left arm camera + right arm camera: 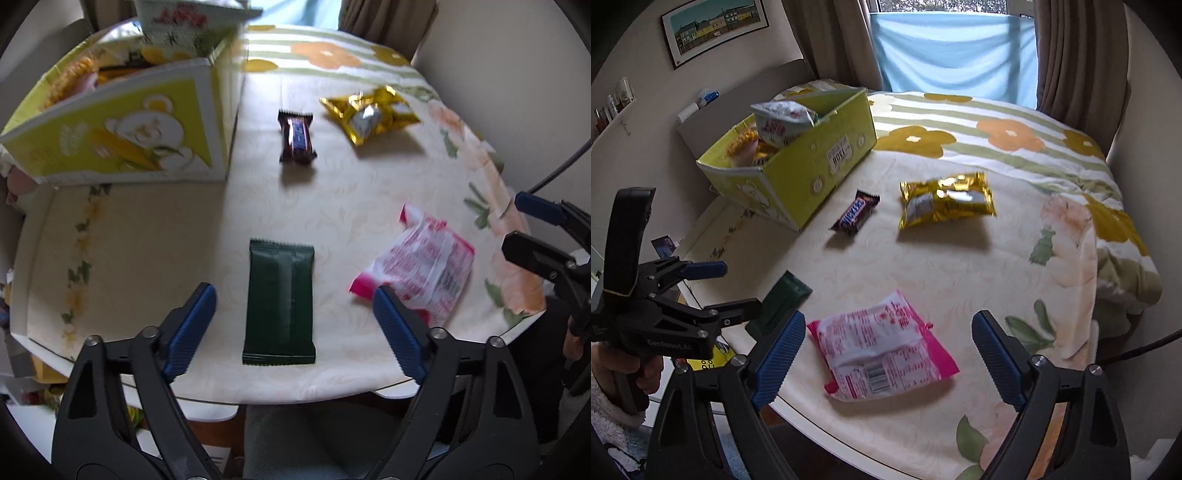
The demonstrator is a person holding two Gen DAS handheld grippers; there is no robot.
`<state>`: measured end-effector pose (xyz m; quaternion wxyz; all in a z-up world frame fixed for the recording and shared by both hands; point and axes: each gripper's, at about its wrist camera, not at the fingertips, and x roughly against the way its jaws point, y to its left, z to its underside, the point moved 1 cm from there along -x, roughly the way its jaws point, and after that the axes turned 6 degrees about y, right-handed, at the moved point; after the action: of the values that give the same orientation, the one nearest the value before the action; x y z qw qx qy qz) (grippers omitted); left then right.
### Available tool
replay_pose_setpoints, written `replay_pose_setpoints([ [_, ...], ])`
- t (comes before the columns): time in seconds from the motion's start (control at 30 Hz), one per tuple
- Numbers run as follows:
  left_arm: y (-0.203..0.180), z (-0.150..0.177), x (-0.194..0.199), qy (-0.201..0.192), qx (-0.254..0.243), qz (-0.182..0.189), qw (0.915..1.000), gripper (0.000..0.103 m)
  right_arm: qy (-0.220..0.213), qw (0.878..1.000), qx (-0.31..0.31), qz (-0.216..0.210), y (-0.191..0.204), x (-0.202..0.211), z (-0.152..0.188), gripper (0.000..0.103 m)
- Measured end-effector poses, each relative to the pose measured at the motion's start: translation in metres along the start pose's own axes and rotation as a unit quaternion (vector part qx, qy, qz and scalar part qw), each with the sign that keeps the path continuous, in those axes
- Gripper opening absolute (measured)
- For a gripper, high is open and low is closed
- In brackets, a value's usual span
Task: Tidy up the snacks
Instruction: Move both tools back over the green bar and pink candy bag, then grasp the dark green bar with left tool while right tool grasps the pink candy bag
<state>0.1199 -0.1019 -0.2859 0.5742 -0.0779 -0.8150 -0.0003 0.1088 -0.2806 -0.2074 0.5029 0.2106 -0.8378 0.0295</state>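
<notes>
- The left gripper (pixel 293 326) stood wide open and held nothing; its blue pads flanked the dark green wrapped bar (pixel 280 304) without touching it.
- That bar lay flat near the table's front edge, its long axis running straight away from the gripper — so the pads faced its two long sides, a line-up that looked right for a pinch across the narrow width.
- The right gripper (pixel 888 360) was likewise wide open and empty, its pads apart on either side of the pink-and-white snack packet (pixel 882 356), which lay flat and slightly skewed, its long axis slanting across the gripper's line.
- Each gripper was plainly the nearer one to its own item: left to the green bar, right to the pink packet just beside it.
- Farther out, a Snickers bar (pixel 855 216) lay beside the box, and a gold foil packet (pixel 945 199) sat to its right, both well apart from either gripper.
- The yellow-green cardboard box (pixel 820 162) stood at the far left of the table on the flowered tablecloth (pixel 1015 258), already holding a few snacks, among them a pale bag (pixel 783 122) — judging by the task, the place the loose items were bound for.
- For the left gripper the box lay ahead and to the left, which favoured it for the carry.
</notes>
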Motion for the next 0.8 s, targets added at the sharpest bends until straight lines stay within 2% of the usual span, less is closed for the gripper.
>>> replay_pose_setpoints([
  [0.27, -0.001, 0.016, -0.031, -0.018, -0.009, -0.043, 0.9989, 0.076, -0.001, 0.999, 0.034, 0.003, -0.002, -0.027, 0.02, 0.09],
  [0.4, 0.001, 0.015, -0.042, -0.013, -0.01, -0.039, 0.9991, 0.06, -0.001, 0.998, 0.06, -0.001, 0.003, -0.037, 0.023, 0.09],
  [0.5, -0.001, 0.014, -0.043, -0.02, -0.018, -0.044, 0.9987, 0.059, -0.002, 0.997, 0.078, 0.002, 0.007, -0.043, 0.024, 0.09],
  [0.63, -0.004, 0.013, -0.043, -0.026, -0.023, -0.042, 0.9985, 0.043, 0.0, 0.995, 0.099, 0.014, 0.011, -0.05, 0.025, 0.09],
  [0.8, -0.003, 0.01, -0.043, -0.022, -0.017, -0.039, 0.9989, 0.041, 0.009, 0.993, 0.12, -0.004, 0.018, -0.057, 0.027, 0.09],
])
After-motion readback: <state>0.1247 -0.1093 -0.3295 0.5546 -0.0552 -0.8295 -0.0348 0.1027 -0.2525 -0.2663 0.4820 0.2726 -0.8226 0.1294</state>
